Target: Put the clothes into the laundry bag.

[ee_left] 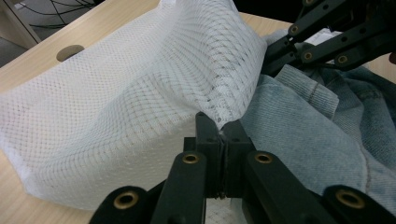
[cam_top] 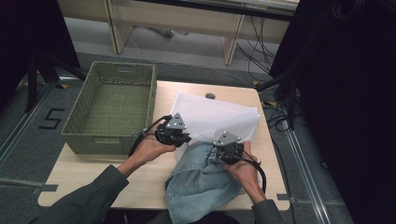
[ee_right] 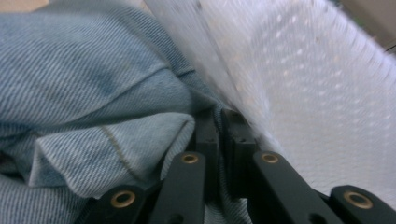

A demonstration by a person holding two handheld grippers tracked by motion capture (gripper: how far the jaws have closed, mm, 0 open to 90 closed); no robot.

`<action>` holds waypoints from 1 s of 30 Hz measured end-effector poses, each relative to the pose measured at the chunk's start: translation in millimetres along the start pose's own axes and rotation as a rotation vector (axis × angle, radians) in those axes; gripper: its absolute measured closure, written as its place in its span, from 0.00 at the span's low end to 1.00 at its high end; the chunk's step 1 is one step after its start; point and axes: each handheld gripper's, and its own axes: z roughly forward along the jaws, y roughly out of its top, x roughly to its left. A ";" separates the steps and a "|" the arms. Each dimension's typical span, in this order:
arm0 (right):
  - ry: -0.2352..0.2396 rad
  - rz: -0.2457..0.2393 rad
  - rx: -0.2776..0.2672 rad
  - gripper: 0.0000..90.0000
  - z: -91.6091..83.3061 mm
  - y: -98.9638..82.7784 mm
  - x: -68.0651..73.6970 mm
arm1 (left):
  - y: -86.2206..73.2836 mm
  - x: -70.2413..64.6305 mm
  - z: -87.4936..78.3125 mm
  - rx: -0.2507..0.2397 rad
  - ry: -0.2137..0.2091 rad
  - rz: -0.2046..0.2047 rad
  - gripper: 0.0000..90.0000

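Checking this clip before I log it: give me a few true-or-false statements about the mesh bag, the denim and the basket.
1. The left tongs pinch the white mesh bag. True.
2. The denim garment lies in the green basket. False: it lies on the table, partly at the bag's mouth.
3. The right tongs are shut on denim. True.
4. The basket holds folded clothes. False: it is empty.

High view: above the near table (cam_top: 93,172) edge, facing forward and down. Both gripper views: close in, along their jaws, sharing white mesh bag (ee_left: 116,93) and denim (ee_right: 84,70).
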 end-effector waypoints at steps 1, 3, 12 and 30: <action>-0.019 -0.034 -0.023 0.96 -0.2 2.2 -1.1 | 0.6 0.0 -0.1 0.005 -0.001 0.018 0.97; -0.053 -0.026 -0.035 0.96 -3.5 4.5 -1.5 | 0.8 -0.8 0.0 0.006 -0.001 0.029 0.97; -0.025 0.027 -0.019 0.83 9.4 -6.5 1.4 | -0.1 -0.1 0.6 0.005 -0.005 0.010 0.97; 0.321 0.037 -0.200 0.53 -37.6 34.0 64.0 | -2.6 7.0 0.2 -0.003 -0.015 -0.017 0.97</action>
